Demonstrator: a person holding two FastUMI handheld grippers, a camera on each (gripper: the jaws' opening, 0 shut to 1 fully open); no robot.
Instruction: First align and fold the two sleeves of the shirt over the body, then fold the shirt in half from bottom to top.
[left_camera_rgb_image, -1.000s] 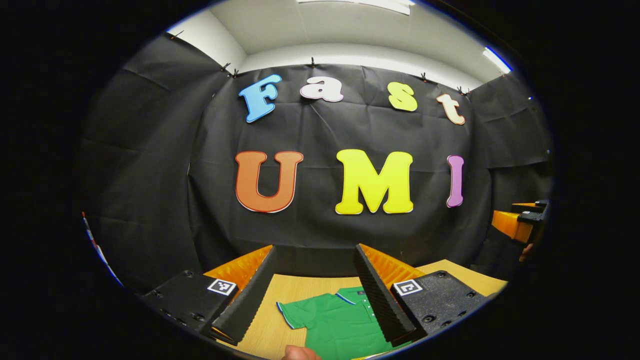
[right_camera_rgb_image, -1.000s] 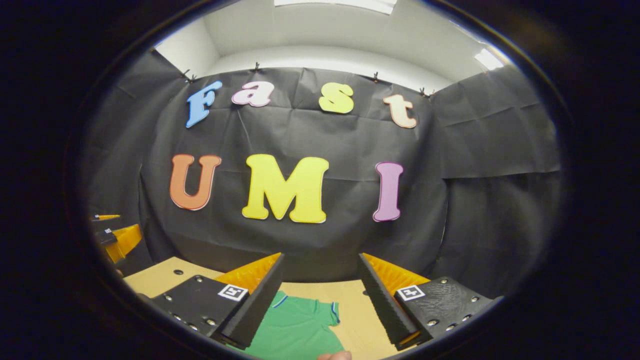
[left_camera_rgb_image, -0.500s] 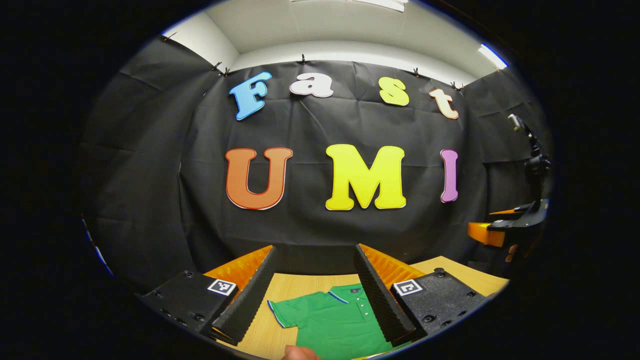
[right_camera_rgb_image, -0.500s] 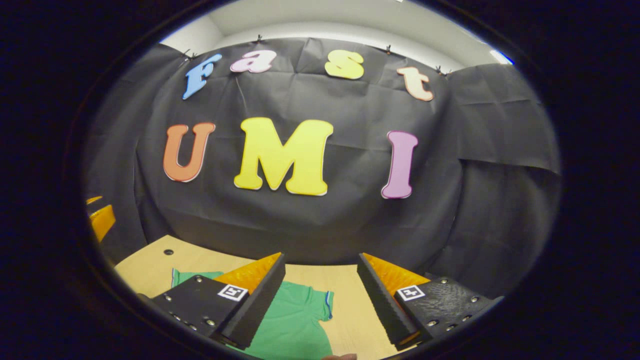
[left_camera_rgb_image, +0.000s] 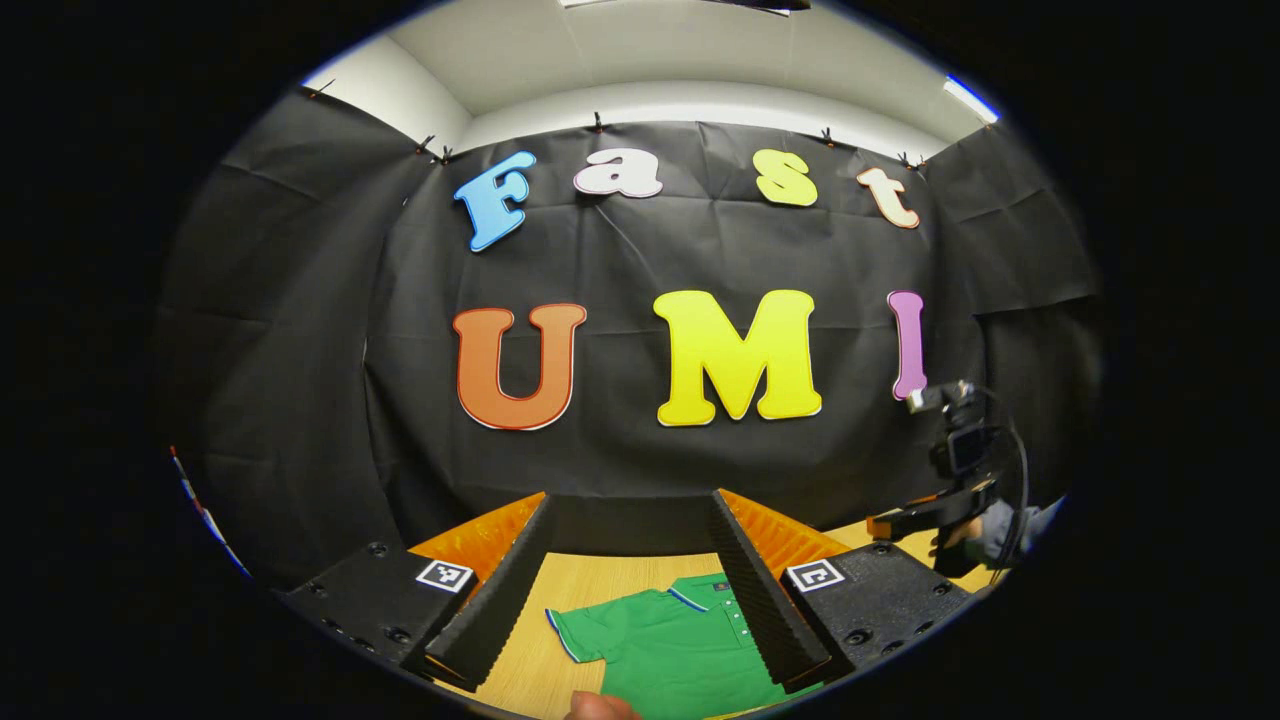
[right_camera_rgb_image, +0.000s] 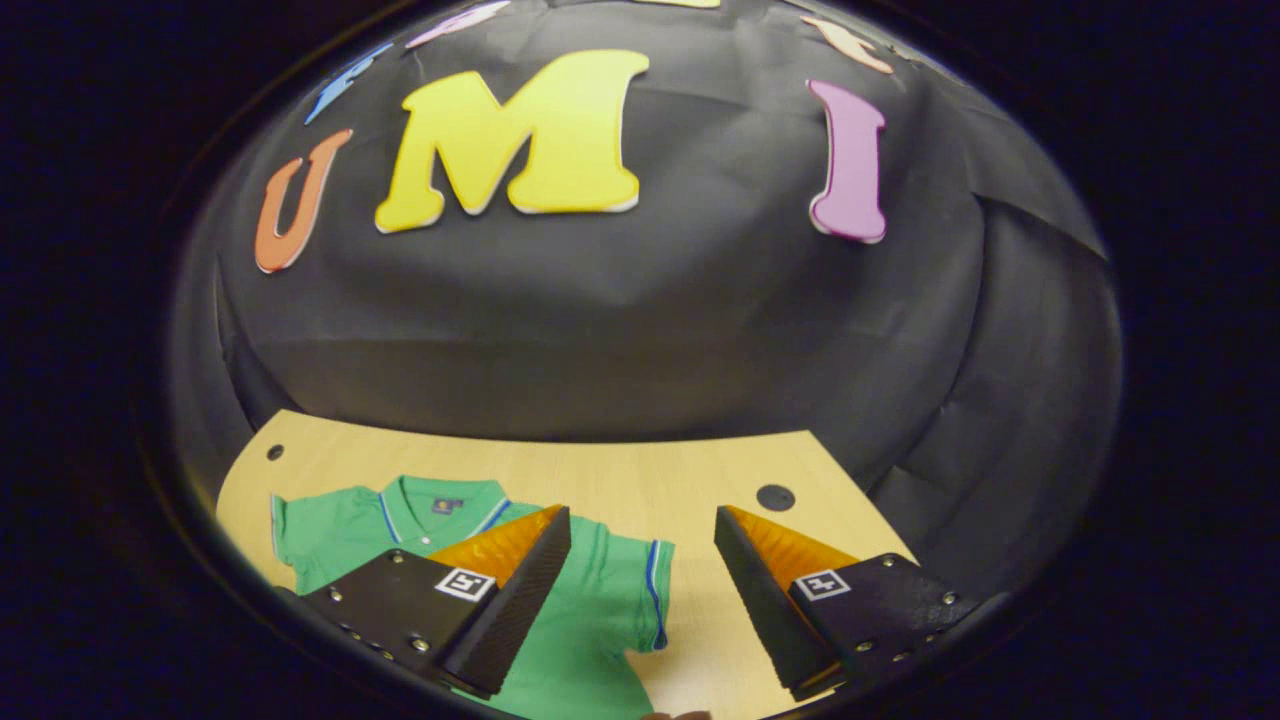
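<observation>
Green shirt (right_camera_rgb_image: 590, 620) lies flat and face-up on the bench (right_camera_rgb_image: 640, 470), collar toward the booth wall, both sleeves spread out from the body — nothing folded yet. Right tongs (right_camera_rgb_image: 640, 590) hang above the shirt's right sleeve (right_camera_rgb_image: 640, 590), jaws apart and empty, tilted down at it; likely lining up for the first sleeve fold. Left tongs (left_camera_rgb_image: 630, 590) are held above the shirt's left sleeve (left_camera_rgb_image: 585, 630) — jaws apart, gripping nothing. In the left gripper view the right tongs show off to the shirt's right side.
</observation>
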